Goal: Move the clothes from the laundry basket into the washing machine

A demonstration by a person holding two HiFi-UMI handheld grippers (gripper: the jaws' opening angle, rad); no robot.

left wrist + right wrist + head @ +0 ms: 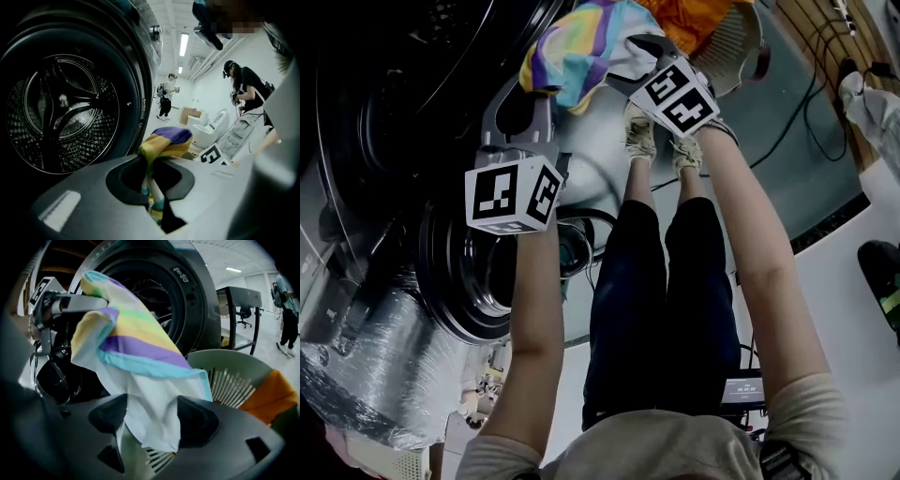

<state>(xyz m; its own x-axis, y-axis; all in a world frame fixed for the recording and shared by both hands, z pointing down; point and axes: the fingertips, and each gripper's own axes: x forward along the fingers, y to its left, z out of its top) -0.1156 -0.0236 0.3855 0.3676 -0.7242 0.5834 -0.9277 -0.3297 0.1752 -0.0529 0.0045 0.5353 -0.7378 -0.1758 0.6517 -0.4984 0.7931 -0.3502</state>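
A striped cloth [577,47] in purple, yellow, green and turquoise hangs between my two grippers in front of the washing machine [394,112]. My left gripper [525,98] is shut on one end of it; the left gripper view shows the cloth [168,140] pinched in the left gripper [151,178], with the steel drum [61,117] just to the left. My right gripper [152,420] is open, and the cloth's white part [150,399] drapes loosely between its pads. The grey laundry basket [234,376] behind it holds an orange garment [272,397].
The machine's round door [473,272] hangs open low on the left, beside a foil duct [384,347]. Cables [806,103] run over the floor by the basket [736,47]. My own shoes [661,141] stand close to it. Two people [241,93] stand far off.
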